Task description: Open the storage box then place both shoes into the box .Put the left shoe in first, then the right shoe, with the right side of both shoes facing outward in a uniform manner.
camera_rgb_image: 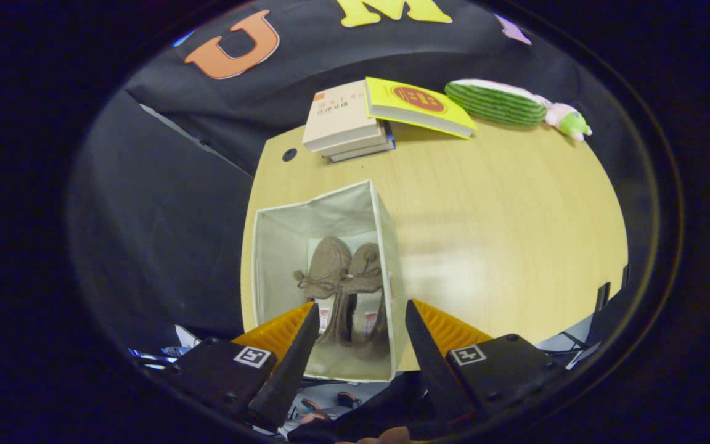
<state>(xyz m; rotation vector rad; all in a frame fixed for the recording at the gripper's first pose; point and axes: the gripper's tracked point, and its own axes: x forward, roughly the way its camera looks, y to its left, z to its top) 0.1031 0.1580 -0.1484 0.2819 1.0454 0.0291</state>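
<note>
1. I hold the gripper (361,320) above the open storage box (386,246), its fingers spread wide and gripping nothing; the box stands on the worktop (503,234), partly framed between the fingers and reaching just beyond them.

2. Both shoes lie inside the box, side by side and touching: the left-hand shoe (328,271) just ahead of the left finger, the right-hand shoe (364,277) between the two fingers, toes pointing away from me, bows showing on top.

3. By my reading the placing looks done, so the step in hand is to lift away cleanly. I would raise the fingers straight up and back, keeping them wide and clear of the soft box walls, which would likely buckle or drag if clipped.

4. Well beyond the box, a stack of books (342,120), a yellow book (420,106) leaning on it, and a watermelon plush toy (495,102) with a small green-and-pink figure (567,118) rest at the far side of the worktop.

5. Hard to make out: the heels sit in shadow behind the fingers, so I cannot tell which shoe is left or right, nor whether their right sides face outward. The box's near wall is partly hidden by the fingers, and I cannot tell whether it has a lid.
</note>
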